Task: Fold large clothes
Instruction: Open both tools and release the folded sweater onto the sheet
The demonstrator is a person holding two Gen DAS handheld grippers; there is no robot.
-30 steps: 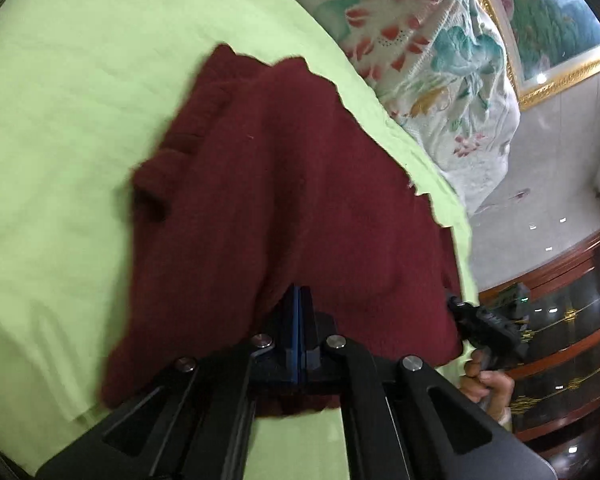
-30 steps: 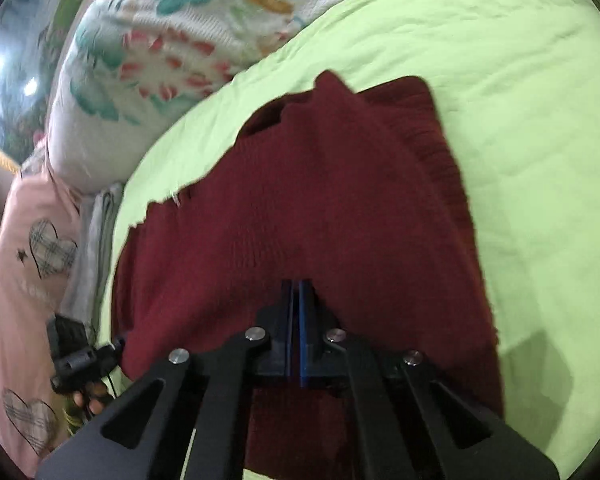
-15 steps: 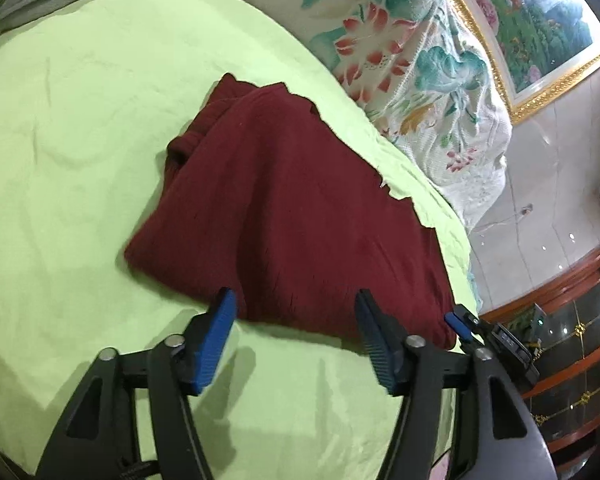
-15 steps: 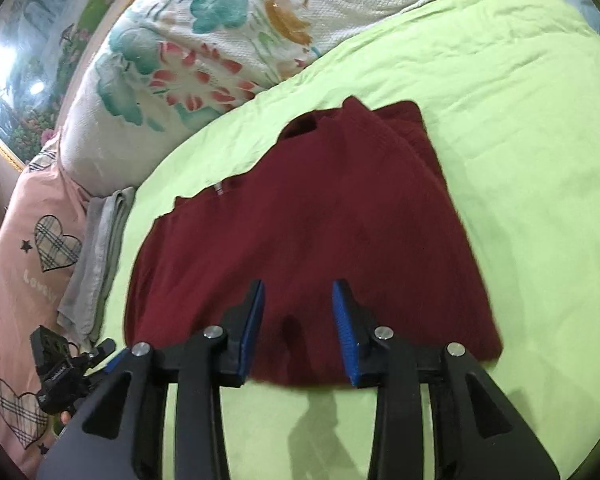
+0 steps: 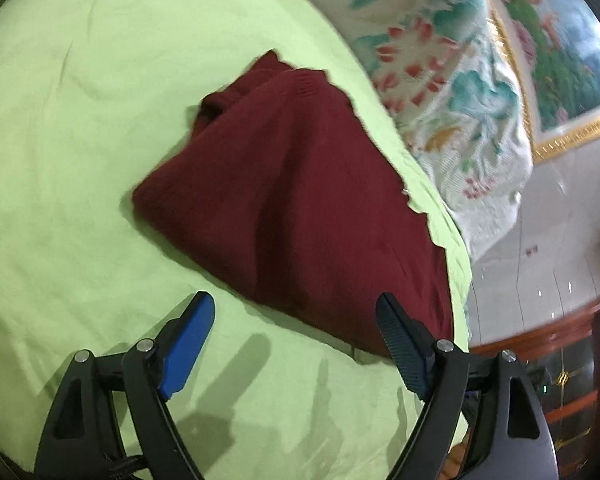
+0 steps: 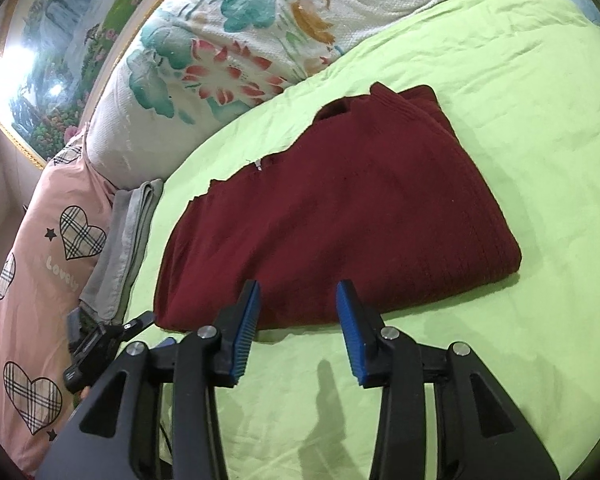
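While my left gripper [image 5: 296, 320] and right gripper [image 6: 298, 310] spread wider, both empty, the folded dark-red knitted sweater [image 6: 340, 216] lies on the lime-green bedsheet [image 6: 520, 80]; a pink heart-patterned pillow [image 6: 40, 248] reads "Lovely".

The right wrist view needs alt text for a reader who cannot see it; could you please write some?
A folded dark red sweater lies on a lime green bedsheet. The right gripper is in front of it, its blue-padded jaws opening with nothing between them. A floral blanket and a pink heart-print pillow lie behind and left.
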